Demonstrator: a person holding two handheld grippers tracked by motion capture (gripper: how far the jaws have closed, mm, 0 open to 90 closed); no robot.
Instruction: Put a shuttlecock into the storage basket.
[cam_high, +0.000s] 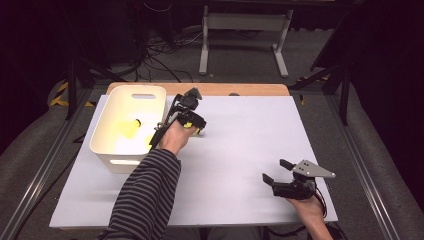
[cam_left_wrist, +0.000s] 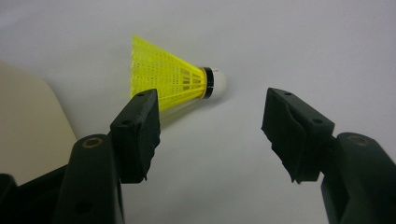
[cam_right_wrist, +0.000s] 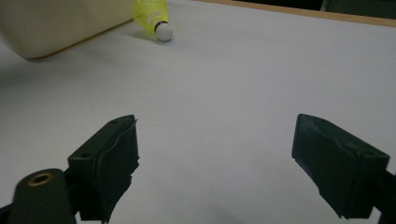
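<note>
A yellow shuttlecock (cam_left_wrist: 173, 79) with a white cork and a black band lies on its side on the white table. My left gripper (cam_left_wrist: 212, 95) is open and low over it. The skirt sits just past the left jaw's tip and nothing touches the pads. From above, my left gripper (cam_high: 194, 124) hovers beside the white bin's right wall, with the shuttlecock (cam_high: 189, 126) under it. My right gripper (cam_high: 276, 170) stands open near the table's front right with nothing between its fingers. In its own view my right gripper (cam_right_wrist: 215, 119) faces bare table, with the shuttlecock (cam_right_wrist: 156, 18) far off.
The white bin (cam_high: 135, 89) stands at the back left of the table (cam_high: 240, 150) and holds other yellow shuttlecocks (cam_high: 131, 130). The bin's wall (cam_right_wrist: 56, 23) is close beside the loose shuttlecock. A wooden edge (cam_high: 240, 89) runs along the table's far side.
</note>
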